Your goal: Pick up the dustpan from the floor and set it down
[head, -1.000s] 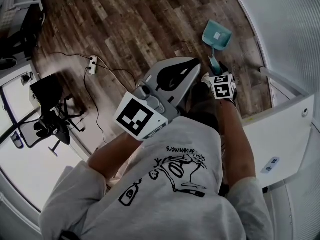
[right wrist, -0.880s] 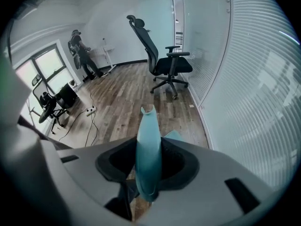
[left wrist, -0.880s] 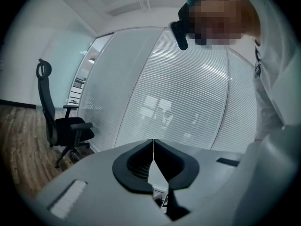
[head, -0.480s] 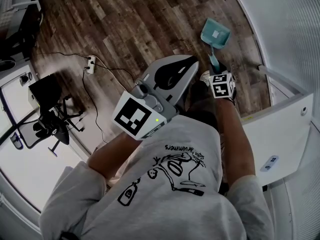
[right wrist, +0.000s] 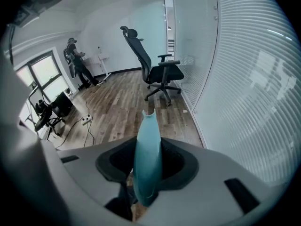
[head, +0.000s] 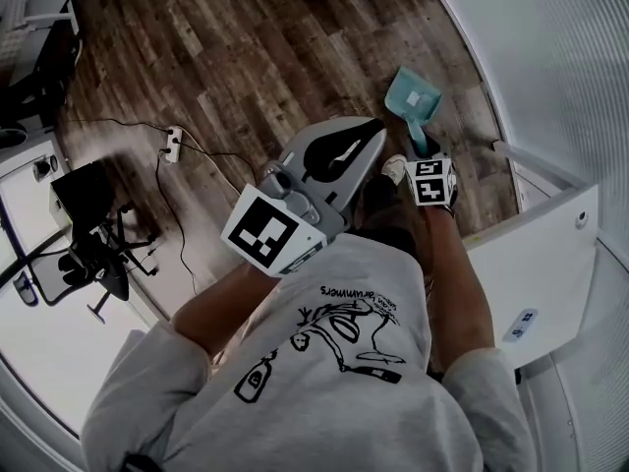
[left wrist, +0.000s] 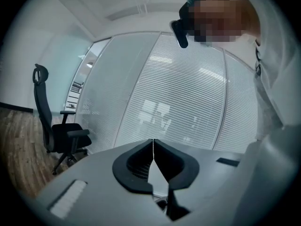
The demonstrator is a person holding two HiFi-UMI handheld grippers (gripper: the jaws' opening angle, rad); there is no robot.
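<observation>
Head view shows the dustpan (head: 414,98), pale teal with a lighter patch inside, over the wooden floor (head: 246,57), far from the person. Whether it touches the floor I cannot tell. The right hand-held gripper (head: 423,151) has just been closing its jaws and grasps the narrow handle. The left hand-held gripper (head: 339,150) is clenched on nothing. A wall of blinds (head: 550,67) runs close on the right. Open floor lies to the left, up to the power strip (head: 175,142).
</observation>
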